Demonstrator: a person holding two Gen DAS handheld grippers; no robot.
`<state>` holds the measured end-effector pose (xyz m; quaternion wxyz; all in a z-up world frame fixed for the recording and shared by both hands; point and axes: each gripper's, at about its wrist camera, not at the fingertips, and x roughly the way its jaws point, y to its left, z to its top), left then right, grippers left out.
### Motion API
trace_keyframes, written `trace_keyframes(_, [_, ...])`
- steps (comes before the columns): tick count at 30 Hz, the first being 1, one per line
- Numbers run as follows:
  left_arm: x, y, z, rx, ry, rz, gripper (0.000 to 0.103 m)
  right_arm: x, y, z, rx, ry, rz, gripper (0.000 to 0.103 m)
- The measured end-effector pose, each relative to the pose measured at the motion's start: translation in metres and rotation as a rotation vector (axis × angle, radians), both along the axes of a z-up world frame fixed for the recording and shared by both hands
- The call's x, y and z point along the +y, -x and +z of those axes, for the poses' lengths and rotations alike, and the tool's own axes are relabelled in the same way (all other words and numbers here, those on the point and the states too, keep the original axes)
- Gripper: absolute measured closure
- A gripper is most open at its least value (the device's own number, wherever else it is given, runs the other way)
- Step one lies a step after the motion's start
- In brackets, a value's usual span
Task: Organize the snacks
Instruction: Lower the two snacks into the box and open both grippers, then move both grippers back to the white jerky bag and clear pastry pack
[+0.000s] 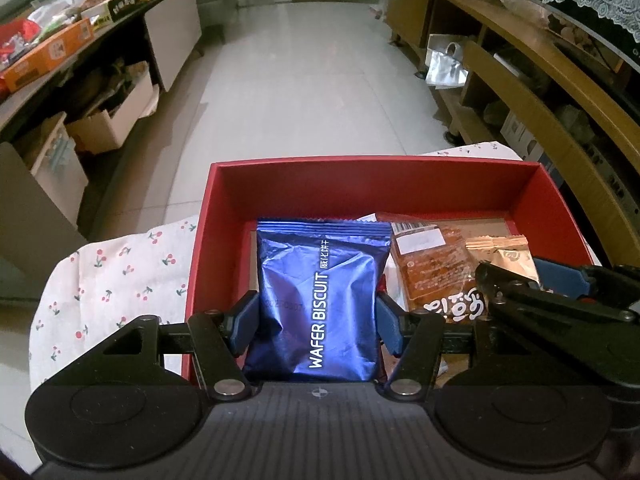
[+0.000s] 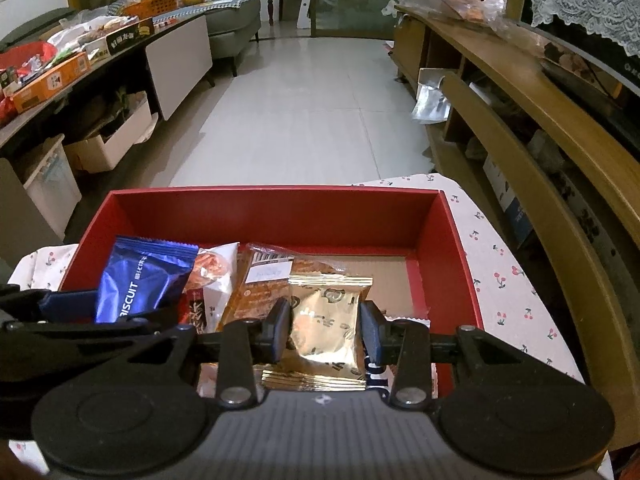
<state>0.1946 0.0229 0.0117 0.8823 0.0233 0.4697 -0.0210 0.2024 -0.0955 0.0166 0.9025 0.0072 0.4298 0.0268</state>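
Observation:
A red box (image 1: 372,164) stands on a cherry-print cloth (image 1: 120,276). My left gripper (image 1: 316,304) is shut on a blue wafer biscuit packet (image 1: 316,280), with a pad pressing each side, over the box's left part. To its right, my right gripper (image 2: 325,328) is shut on a gold foil packet (image 2: 326,320) over the box's middle. An orange snack pack (image 2: 256,292) and a white-and-orange pack (image 2: 216,268) lie in the box between the two. The same red box (image 2: 272,192) has a bare far half.
A low table (image 1: 48,52) loaded with snack boxes runs along the left. A wooden shelf unit (image 1: 540,92) runs along the right. Pale tiled floor (image 1: 300,80) stretches beyond the box. White storage bins (image 2: 108,144) sit under the left table.

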Motion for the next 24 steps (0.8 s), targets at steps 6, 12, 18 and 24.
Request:
trace_keyframes(6, [0.002, 0.002, 0.003, -0.004, 0.002, 0.007, 0.030, -0.003, -0.001, 0.002, 0.000, -0.010, -0.013, 0.043])
trace_keyframes(12, [0.005, 0.007, 0.008, -0.020, 0.002, 0.014, 0.025, -0.005, 0.002, 0.007, -0.015, -0.006, -0.022, 0.035])
trace_keyframes(18, [0.009, 0.011, 0.013, -0.032, 0.008, 0.019, 0.021, -0.007, 0.006, 0.013, -0.036, -0.007, -0.027, 0.032])
trace_keyframes(24, [0.009, 0.015, 0.017, -0.044, 0.007, 0.014, 0.019, -0.008, 0.009, 0.017, -0.048, -0.012, -0.029, 0.029])
